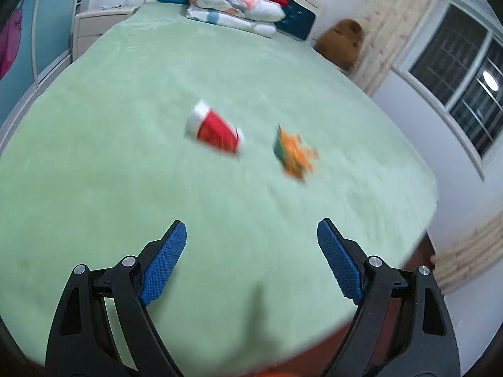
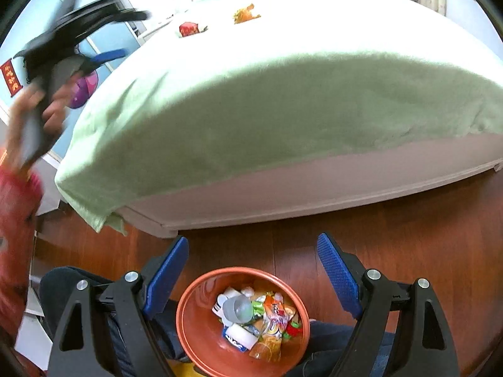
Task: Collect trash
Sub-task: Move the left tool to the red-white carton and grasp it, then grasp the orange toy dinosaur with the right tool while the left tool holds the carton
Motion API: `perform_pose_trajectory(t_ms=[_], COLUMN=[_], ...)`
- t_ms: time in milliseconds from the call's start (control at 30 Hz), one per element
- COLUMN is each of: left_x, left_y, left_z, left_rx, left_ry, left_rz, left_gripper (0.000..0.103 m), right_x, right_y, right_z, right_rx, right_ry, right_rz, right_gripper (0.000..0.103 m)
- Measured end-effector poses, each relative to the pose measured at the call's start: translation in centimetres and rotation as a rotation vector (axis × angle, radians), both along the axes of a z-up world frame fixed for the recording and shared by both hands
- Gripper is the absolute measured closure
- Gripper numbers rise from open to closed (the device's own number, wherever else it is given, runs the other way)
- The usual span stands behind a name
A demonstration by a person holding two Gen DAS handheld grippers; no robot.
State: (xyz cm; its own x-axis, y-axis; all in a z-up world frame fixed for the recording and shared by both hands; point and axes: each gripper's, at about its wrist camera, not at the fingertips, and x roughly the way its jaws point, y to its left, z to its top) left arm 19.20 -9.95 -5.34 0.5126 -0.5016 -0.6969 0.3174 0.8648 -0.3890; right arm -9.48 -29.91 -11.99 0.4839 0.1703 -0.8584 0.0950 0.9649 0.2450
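A red and white carton (image 1: 214,131) lies on its side in the middle of the green bed (image 1: 125,172). An orange crumpled wrapper (image 1: 295,153) lies just right of it. My left gripper (image 1: 251,235) is open and empty, above the bed short of both. In the right wrist view the carton (image 2: 189,28) and wrapper (image 2: 245,14) lie far off on the bed (image 2: 283,100). My right gripper (image 2: 253,248) is open and empty above an orange bin (image 2: 195,323) on the floor, holding several wrappers and cups. The left gripper (image 2: 125,34) shows blurred at upper left, hand-held.
Stacked pillows (image 1: 235,6) lie at the headboard, a brown plush bear (image 1: 341,42) sits at the bed's far right corner. A window (image 1: 462,84) is on the right wall, a nightstand (image 1: 94,25) at far left. Wooden floor (image 2: 408,229) lies between the bed frame and the bin.
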Motion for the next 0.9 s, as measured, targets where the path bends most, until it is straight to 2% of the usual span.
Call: perform_pose_trajectory(t_ms=[200,333,367,400,433,467,500,700,900], left_x=[9.5,14.3,14.8,15.0,14.9,14.9,14.9,14.3,12.0], left_y=[-3.0,-3.7,-3.7,-3.7,-3.6,-3.7,-3.6,-2.9,-1.6], left_z=[-0.7,-3.9,-4.5,-4.7,-4.7,-4.7,-4.6,-3.7,-1.4], left_rx=[-0.010,0.002,0.007,0.020,0.041,0.057,0.059,0.053,0.031], left_ry=[0.056,0.193,0.206,0.200,0.187,0.179,0.178,0.149,0.075], left_rz=[0.099,0.176,0.184,0.197,0.206,0.209,0.203,0.179,0.122], left_gripper=[0.020,0.021,0.022,0.031,0.044,0.048,0.064,0.068,0.069], right_x=[-0.1,0.1,0.3,0.3,0.5,0.7,0.7,1.8,3.1], right_y=[-0.7,-1.5,-1.8,-1.9,-2.0,-2.0,-2.0,-1.6,-0.7], right_z=[0.4,0.4,0.5,0.5,0.6,0.8,0.8,1.8,3.7], right_rx=[-0.020,-0.027,-0.019,-0.016,-0.016,-0.017,-0.016,-0.002,-0.014], right_ry=[-0.020,-0.018,-0.019,-0.021,-0.024,-0.031,-0.034,-0.063,-0.115], right_rz=[-0.007,-0.016,-0.019,-0.019,-0.020,-0.019,-0.018,0.005,0.054], right_gripper=[0.020,0.020,0.020,0.020,0.020,0.020,0.020,0.020,0.020])
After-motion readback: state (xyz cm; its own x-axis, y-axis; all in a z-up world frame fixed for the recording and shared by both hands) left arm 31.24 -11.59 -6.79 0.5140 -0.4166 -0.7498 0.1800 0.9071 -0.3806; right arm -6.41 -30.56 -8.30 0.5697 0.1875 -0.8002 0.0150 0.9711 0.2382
